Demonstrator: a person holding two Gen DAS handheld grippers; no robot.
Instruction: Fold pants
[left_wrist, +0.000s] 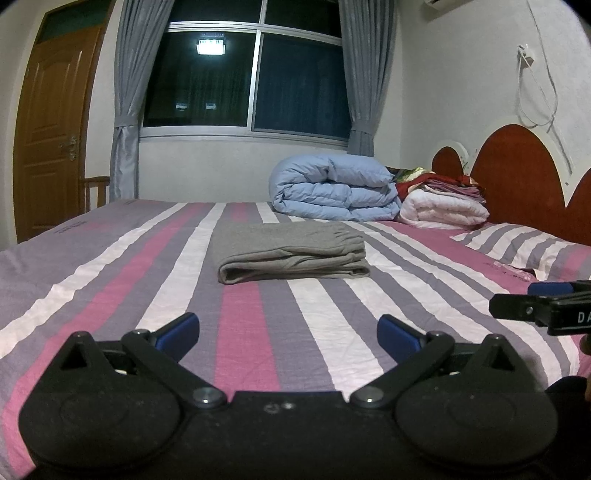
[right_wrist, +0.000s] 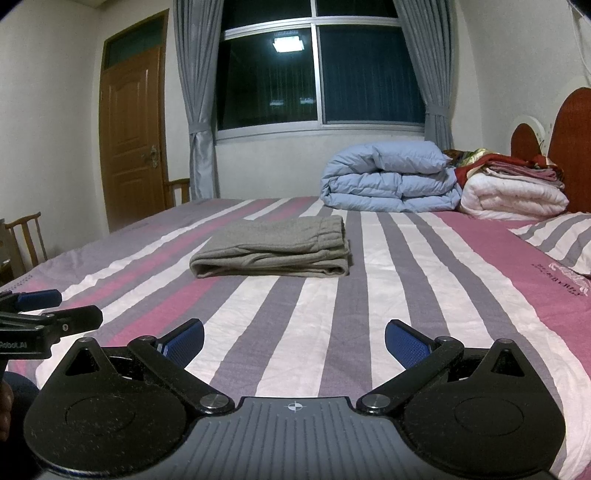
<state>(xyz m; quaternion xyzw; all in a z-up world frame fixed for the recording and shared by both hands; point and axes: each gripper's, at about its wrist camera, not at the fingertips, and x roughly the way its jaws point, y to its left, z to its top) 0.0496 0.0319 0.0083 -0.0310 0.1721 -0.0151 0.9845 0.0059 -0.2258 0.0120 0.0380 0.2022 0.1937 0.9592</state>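
Looks pretty much done to me. The pants (left_wrist: 291, 253) sit folded into a neat stacked rectangle in the middle of the bed (left_wrist: 110, 280), waistband end toward the headboard side. Left gripper (left_wrist: 288, 332) and right gripper (right_wrist: 294, 341) both hang back near the bed's edge, well apart from the pants, jaws spread wide and holding nothing. Maybe a quick tidy of the edges, otherwise nothing's left.

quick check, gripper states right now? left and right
Left gripper: open, holding nothing, clear of the folded grey pants.
Right gripper: open, holding nothing, also short of the pants on the striped bed.
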